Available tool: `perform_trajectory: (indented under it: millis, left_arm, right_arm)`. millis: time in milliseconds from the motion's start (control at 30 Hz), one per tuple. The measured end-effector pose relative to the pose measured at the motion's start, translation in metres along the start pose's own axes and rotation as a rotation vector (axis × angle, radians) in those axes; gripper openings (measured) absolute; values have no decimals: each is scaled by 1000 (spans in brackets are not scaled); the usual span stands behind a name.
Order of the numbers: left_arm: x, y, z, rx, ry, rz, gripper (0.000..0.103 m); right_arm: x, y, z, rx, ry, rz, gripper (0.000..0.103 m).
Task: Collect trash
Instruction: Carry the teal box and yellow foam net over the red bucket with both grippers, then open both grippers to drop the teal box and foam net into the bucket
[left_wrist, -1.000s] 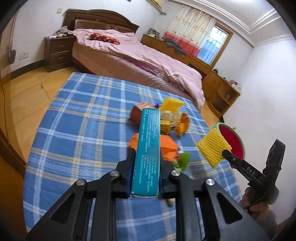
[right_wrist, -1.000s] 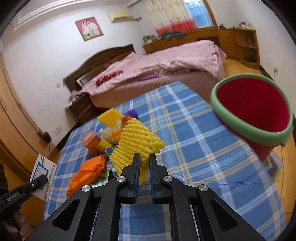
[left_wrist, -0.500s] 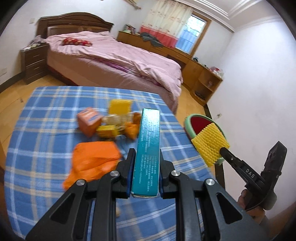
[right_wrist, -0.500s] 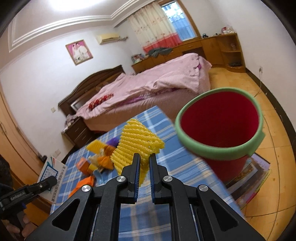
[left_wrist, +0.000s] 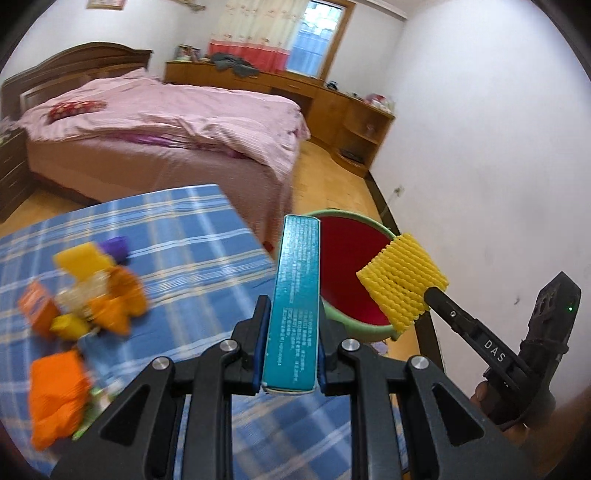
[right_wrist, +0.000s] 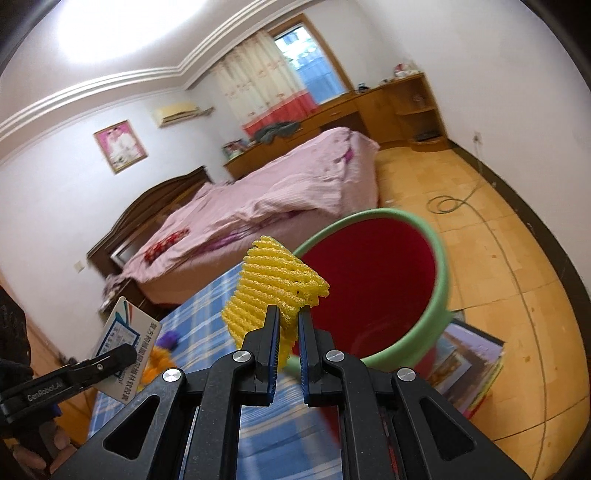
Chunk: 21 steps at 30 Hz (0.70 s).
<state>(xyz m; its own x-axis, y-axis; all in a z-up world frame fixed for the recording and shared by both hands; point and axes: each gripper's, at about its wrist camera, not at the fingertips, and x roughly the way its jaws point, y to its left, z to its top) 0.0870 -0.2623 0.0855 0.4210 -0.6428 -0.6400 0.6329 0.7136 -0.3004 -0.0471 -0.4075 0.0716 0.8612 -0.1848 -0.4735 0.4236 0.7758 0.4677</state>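
Gripping a teal box (left_wrist: 293, 306), the left gripper (left_wrist: 290, 354) nears the red bin (left_wrist: 347, 273); the right gripper (right_wrist: 286, 350) pinches yellow foam (right_wrist: 273, 291) over its rim.

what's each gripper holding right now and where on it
Left gripper clamps the teal box near its lower end; right gripper pinches the yellow foam net at its bottom edge.

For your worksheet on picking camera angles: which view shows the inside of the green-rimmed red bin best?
The right wrist view: the green-rimmed red bin shows most of its opening, barely covered by yellow foam netting. In the left wrist view, a teal cardboard box and the netting hide part of it.
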Motion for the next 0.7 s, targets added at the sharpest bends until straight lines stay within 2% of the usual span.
perform_trajectory:
  millis: [233,400,600,633,700]
  left_arm:
    - [56,-26,13,35,26,-37,20]
    - [92,-41,18,76,63,-42,20]
    - [110,-51,15,121,72,-38,20]
    - [112,-52,14,131,75,-31,21]
    - [117,-52,13,133,86,-15,30]
  right_arm:
    - [17,-41,8,39,9,-86,10]
    - [31,-54,8,49,28,-103,10]
    - [41,-58,3,34,35,-124,13]
    - [43,-59,3,33,35,-127,13]
    - [46,-60,4,29,31,-137,14]
